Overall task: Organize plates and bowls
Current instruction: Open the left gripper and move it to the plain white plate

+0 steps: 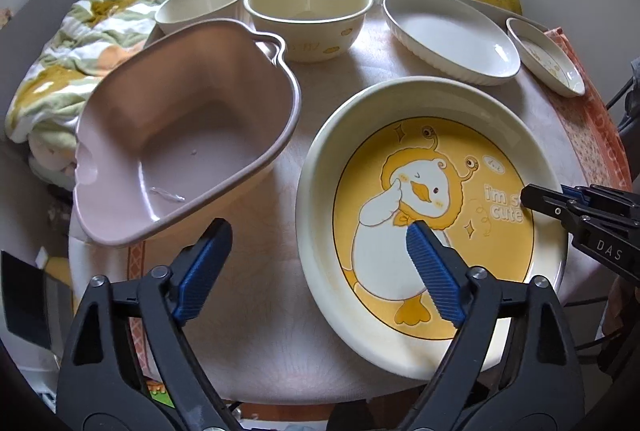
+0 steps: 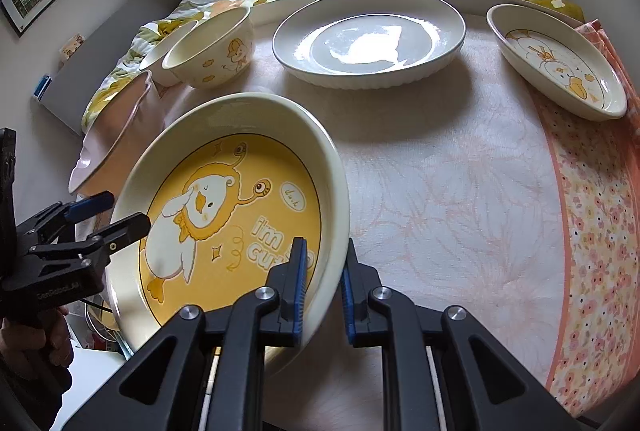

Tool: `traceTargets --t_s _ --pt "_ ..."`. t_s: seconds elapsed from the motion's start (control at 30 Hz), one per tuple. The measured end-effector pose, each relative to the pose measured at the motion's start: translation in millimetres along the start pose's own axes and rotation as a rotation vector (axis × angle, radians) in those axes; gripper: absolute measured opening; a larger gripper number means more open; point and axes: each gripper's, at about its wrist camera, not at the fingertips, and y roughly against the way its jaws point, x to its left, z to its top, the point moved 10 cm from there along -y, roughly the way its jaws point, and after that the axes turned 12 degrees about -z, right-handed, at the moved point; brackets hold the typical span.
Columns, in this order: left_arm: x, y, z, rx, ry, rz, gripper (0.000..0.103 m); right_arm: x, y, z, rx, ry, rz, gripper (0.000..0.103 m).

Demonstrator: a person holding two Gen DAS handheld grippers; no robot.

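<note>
The right gripper is clamped on the near rim of the duck plate, holding it tilted above the tablecloth. The left gripper stands wide apart, pads straddling the plate's opposite edge without contact. Step in hand: transferring the plate, probably into the pink basin at 10 o'clock. The next move calls for a steady carry; glazed ceramic is slippery. At 12 o'clock stand a round bowl and a fluted oval dish.
</note>
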Motion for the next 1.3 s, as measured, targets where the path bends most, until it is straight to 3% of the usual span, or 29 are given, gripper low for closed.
traceTargets --t_s 0.03,0.1,0.13,0.17,0.27,0.43,0.57,0.7,0.9,0.97,1.1,1.2,1.3 --pt "-1.1 0.9 0.7 -0.001 -0.005 0.001 0.093 0.0 1.0 0.1 -0.006 0.004 -0.006 0.022" --pt "-2.8 0.6 -0.6 0.011 -0.016 0.01 0.095 -0.7 4.4 1.4 -0.027 0.007 -0.008 0.048" --pt "-3.9 0.6 -1.8 0.015 -0.019 0.011 0.095 -1.7 7.0 3.0 -0.043 0.002 -0.007 0.078" --pt "-5.0 1.2 -3.2 0.02 -0.02 0.011 0.095 -3.3 9.8 4.8 -0.056 -0.006 -0.006 0.102" --pt "-9.0 8.7 -3.0 0.027 -0.004 -0.001 0.095 -10.8 23.3 12.0 -0.115 -0.022 -0.038 0.103" --pt "-23.9 47.2 19.9 -0.036 -0.021 -0.01 0.095 -18.4 60.1 28.3 -0.194 -0.009 -0.093 0.103" --pt "-35.1 95.8 49.6 -0.148 -0.042 -0.016 0.097 -24.8 99.2 45.8 -0.259 -0.016 -0.109 0.103" --pt "-51.3 146.8 89.8 -0.283 -0.055 -0.077 0.099 -40.1 143.0 66.9 -0.315 -0.03 -0.144 0.103" --pt "-82.5 195.8 155.2 -0.441 -0.069 -0.128 0.099 -72.2 201.7 121.2 -0.367 -0.014 -0.206 0.103" --pt "-86.9 198.3 167.3 -0.47 -0.034 -0.129 0.099 -86.4 209.4 141.1 -0.373 -0.002 -0.234 0.103" --pt "-94.1 181.0 176.3 -0.468 0.022 -0.068 0.099 -100.8 184.9 170.2 -0.299 0.058 -0.147 0.103" --pt "-99.3 153.6 178.7 -0.428 0.083 -0.007 0.099 -113.1 156.5 187.3 -0.259 0.109 -0.08 0.103" --pt "-103.0 117.3 180.0 -0.364 0.186 0.005 0.099 -120.3 124.7 201.5 -0.206 0.179 -0.023 0.103"
